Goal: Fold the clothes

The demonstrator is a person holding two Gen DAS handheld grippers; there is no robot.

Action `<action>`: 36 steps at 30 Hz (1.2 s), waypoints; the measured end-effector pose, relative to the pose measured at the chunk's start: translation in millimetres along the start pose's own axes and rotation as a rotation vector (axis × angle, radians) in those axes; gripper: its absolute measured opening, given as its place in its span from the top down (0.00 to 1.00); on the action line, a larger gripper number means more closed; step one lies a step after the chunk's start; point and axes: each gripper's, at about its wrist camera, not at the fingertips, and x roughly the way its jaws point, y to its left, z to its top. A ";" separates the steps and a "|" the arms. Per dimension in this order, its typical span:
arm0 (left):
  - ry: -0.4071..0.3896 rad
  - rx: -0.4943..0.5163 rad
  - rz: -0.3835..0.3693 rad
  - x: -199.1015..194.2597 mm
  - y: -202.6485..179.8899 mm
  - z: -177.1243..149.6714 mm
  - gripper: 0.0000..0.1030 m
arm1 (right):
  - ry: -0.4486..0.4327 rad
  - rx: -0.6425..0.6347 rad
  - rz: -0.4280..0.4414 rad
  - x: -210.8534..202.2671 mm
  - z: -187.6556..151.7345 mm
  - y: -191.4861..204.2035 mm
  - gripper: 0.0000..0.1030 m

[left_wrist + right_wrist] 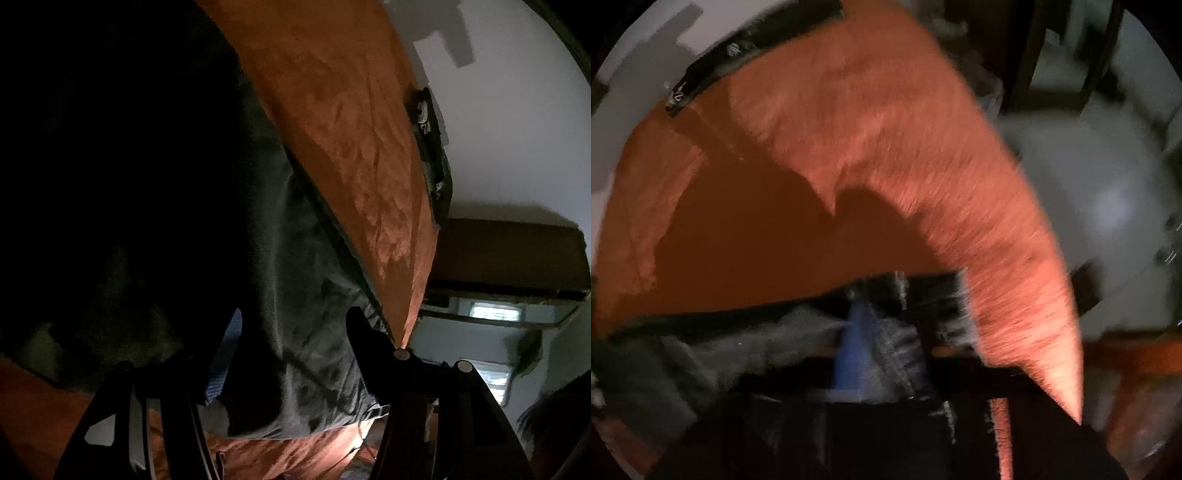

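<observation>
Black fingers (365, 332) of the left claw (295, 332) fill the bottom of the left wrist view, spread apart, one with a blue pad on its inner face. Between them hangs a fold of dark grey-green garment (295, 314); cloth runs through the gap, but whether the fingers actually pinch it cannot be told, since the gap is wide and the lighting poor. Same garment spreads up and left into heavy shadow, covering most of that side. Beneath and beyond it lies an orange bed cover (351, 129), with a velvety sheen, running diagonally up the frame. At the cover's far edge sits a dark strip with small pale fittings (428, 147). Behind that, a white wall (517, 110), a brown box-like unit (517, 251) and a lit window (495, 310). Dark hair of a person (554, 413) shows at lower right.

Right wrist view is strongly motion-blurred. Nearest, the right claw (871, 354) shows as a black mass with a blue pad upright in the middle; its grip state cannot be told. Grey-green cloth (738, 343) lies just beside and left of the pad, touching it. Beyond, the orange cover (849, 129) arcs across the frame, part in shadow, part lit. Farther right, a pale blurred surface (1089, 203).
</observation>
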 end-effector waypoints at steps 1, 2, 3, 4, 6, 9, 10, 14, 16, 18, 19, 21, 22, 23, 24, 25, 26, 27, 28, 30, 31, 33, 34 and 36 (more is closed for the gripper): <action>-0.002 0.008 0.006 -1.0 -1.3 0.3 0.42 | -0.036 0.031 0.013 -9.1 -3.4 -4.2 0.87; -0.005 0.015 0.011 -2.2 -2.3 0.5 0.42 | -0.090 0.071 0.032 -22.4 -6.8 -7.8 0.88; -0.010 0.005 0.015 -5.5 1.6 -0.4 0.42 | -0.138 0.111 0.050 -34.7 -10.1 -11.6 0.88; -0.013 -0.009 0.015 -7.1 5.4 0.1 0.42 | -0.171 0.156 0.067 -44.7 -13.4 -16.9 0.88; -0.015 -0.038 0.022 -6.5 11.4 1.2 0.42 | -0.214 0.243 0.053 -61.4 -16.4 -25.1 0.89; 0.003 -0.051 0.035 0.1 12.8 1.4 0.42 | -0.239 0.213 -0.169 -53.0 -2.8 -28.5 1.00; 0.009 -0.043 0.042 2.6 10.3 1.6 0.42 | -0.251 0.219 -0.216 -47.6 3.3 -33.7 1.00; 0.013 -0.008 0.063 4.1 1.8 1.9 0.42 | -0.193 0.302 -0.113 -32.8 15.2 -64.9 1.00; 0.002 0.022 0.093 1.8 -2.5 5.2 0.42 | -0.165 0.274 -0.044 -30.4 11.8 -62.2 0.98; 0.001 0.063 0.146 -1.1 -11.1 16.4 0.42 | -0.133 0.208 0.002 -26.6 7.6 -52.3 0.79; 0.001 0.084 0.173 -2.6 -15.4 22.0 0.42 | -0.117 0.175 0.026 -24.7 5.5 -47.3 0.58; 0.000 0.126 0.226 -5.5 -24.0 33.2 0.41 | -0.085 0.109 0.072 -20.9 1.2 -37.5 0.37; -0.001 0.145 0.251 -7.2 -28.4 38.9 0.41 | -0.075 0.085 0.092 -20.0 -0.9 -33.5 0.37; -0.008 0.151 0.258 -11.3 -33.3 45.5 0.40 | -0.082 0.086 0.104 -22.0 -2.8 -32.6 0.37; -0.017 0.148 0.249 -14.3 -37.1 50.7 0.39 | -0.090 0.087 0.115 -24.0 -4.8 -31.7 0.37; -0.024 0.153 0.247 -15.1 -40.9 55.7 0.36 | -0.098 0.088 0.127 -26.0 -6.7 -30.8 0.37; -0.030 0.157 0.244 -15.9 -44.8 60.6 0.35 | -0.108 0.083 0.141 -28.5 -8.6 -29.1 0.37; -0.035 0.161 0.243 -16.0 -48.5 65.1 0.32 | -0.118 0.060 0.161 -31.5 -10.0 -25.4 0.37; -0.011 0.167 0.247 -7.4 -51.5 64.4 0.30 | -0.113 0.039 0.179 -31.2 -9.7 -22.0 0.37; 0.036 0.177 0.256 9.9 -57.5 62.9 0.28 | -0.101 0.002 0.198 -31.4 -8.4 -17.0 0.36; 0.059 0.182 0.260 18.6 -60.5 62.2 0.28 | -0.101 -0.010 0.207 -33.7 -8.6 -15.7 0.36; 0.106 0.192 0.269 35.9 -66.5 60.7 0.28 | -0.116 -0.013 0.238 -38.9 -8.7 -16.9 0.32; 0.129 0.197 0.273 44.5 -69.4 60.0 0.28 | -0.113 -0.005 0.263 -37.9 -8.2 -18.3 0.27; 0.176 0.207 0.281 61.8 -75.4 58.5 0.28 | -0.095 0.000 0.268 -31.3 -7.5 -18.2 0.25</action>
